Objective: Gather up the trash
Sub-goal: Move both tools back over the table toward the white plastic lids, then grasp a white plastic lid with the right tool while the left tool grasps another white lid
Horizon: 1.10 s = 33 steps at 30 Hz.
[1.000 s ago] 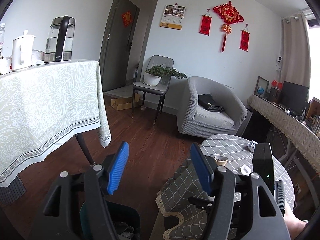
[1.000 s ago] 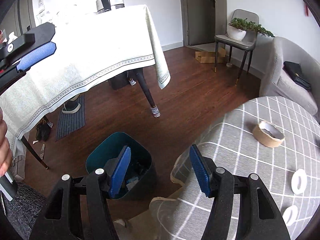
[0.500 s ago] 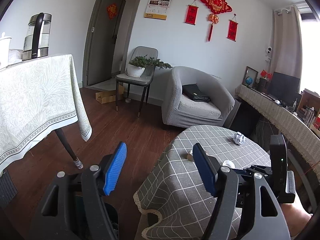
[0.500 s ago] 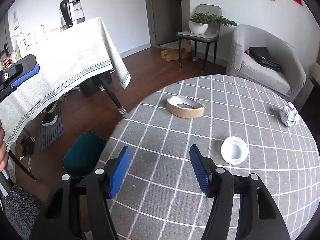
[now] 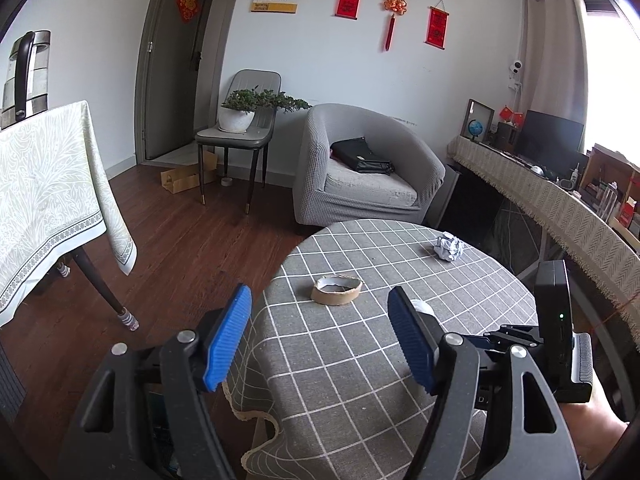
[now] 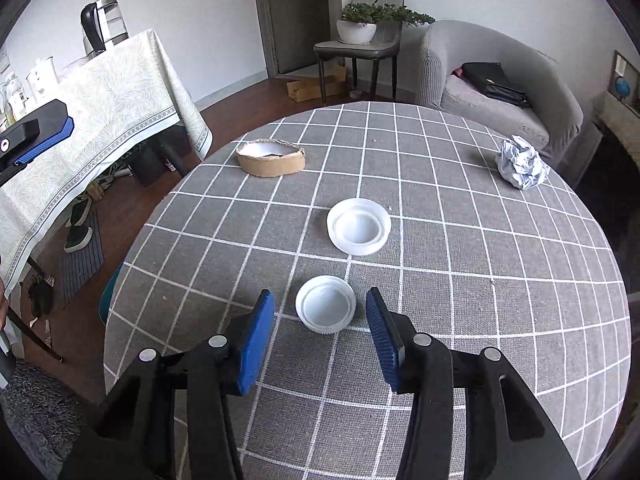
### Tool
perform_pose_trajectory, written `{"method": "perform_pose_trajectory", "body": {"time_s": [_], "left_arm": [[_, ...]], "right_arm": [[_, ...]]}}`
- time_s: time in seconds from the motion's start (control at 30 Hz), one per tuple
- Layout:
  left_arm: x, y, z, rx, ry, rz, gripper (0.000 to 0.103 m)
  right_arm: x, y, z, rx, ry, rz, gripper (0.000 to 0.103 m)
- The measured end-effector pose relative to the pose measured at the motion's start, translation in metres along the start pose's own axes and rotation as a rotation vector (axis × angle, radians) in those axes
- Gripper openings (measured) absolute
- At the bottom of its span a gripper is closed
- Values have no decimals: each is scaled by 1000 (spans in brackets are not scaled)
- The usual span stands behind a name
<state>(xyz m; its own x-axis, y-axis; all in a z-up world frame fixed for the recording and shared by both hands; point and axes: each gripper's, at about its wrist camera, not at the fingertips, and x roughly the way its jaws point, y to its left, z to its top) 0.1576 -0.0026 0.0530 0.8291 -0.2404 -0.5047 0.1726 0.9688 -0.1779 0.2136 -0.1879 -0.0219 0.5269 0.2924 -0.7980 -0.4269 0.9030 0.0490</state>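
On the round grey checked table (image 6: 460,320) lie a small white lid (image 6: 325,309), a larger white lid (image 6: 359,225), an empty cardboard tape roll (image 6: 270,157) and a crumpled paper ball (image 6: 521,162). My right gripper (image 6: 320,314) is open and empty, with the small lid just ahead between its fingertips. My left gripper (image 5: 320,312) is open and empty at the table's left edge, near the tape roll (image 5: 336,289). The paper ball (image 5: 449,246) lies far right in the left wrist view. The teal bin's rim (image 6: 110,292) peeks out beside the table.
A table with a pale patterned cloth (image 6: 100,108) and a kettle (image 6: 105,20) stands to the left. A grey armchair (image 5: 360,168) and a chair with a potted plant (image 5: 240,120) stand at the back. Shoes (image 6: 78,228) lie on the wood floor.
Both grippers swung from the floor bin up over the round table. My right gripper has come close to the small white lid. Both stay open.
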Motion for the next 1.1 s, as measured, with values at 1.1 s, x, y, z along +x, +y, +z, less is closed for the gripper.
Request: {"method": "perform_pose_trajectory", "body": {"time_s": [1.1], "left_arm": [[125,-117,-32,161,270,-34,69]], "right_arm": [[-52,-89,-41,138,-58,-19,30]]}}
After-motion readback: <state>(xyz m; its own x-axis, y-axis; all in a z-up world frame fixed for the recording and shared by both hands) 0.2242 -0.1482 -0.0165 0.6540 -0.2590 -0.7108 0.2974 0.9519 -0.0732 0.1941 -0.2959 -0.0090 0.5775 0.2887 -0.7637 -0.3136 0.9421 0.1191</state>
